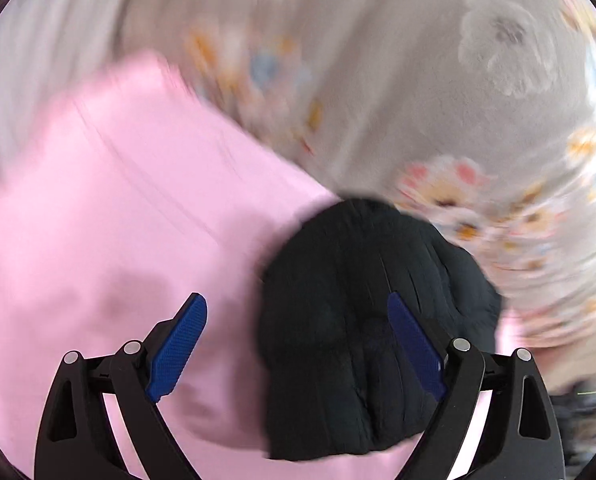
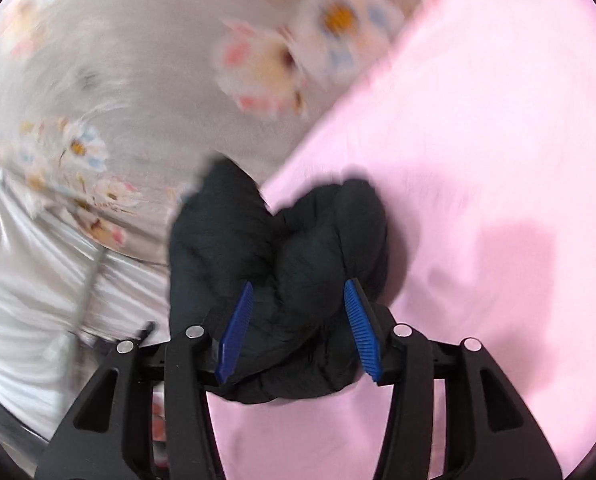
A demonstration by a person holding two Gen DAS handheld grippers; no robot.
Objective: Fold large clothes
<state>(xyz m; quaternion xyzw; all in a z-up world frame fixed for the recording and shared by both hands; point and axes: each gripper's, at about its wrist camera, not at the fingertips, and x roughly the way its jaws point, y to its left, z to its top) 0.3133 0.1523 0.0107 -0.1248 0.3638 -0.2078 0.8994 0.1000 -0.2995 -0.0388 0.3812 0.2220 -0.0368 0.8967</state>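
Both views blurred: dark garment [image 1: 374, 320] bunched on pink sheet [image 1: 117, 200] near its edge by floral bedding [image 1: 378, 80]; left gripper [image 1: 298, 344] wide, empty; right gripper [image 2: 298, 328] half-open around a fold, grip unclear, so close fully, lift slowly.

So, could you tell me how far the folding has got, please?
No finished fold shows. The dark bunched garment sits crumpled between the right gripper blue pads, over the pink sheet. The left gripper is open, beside it. Spreading and folding seem left.
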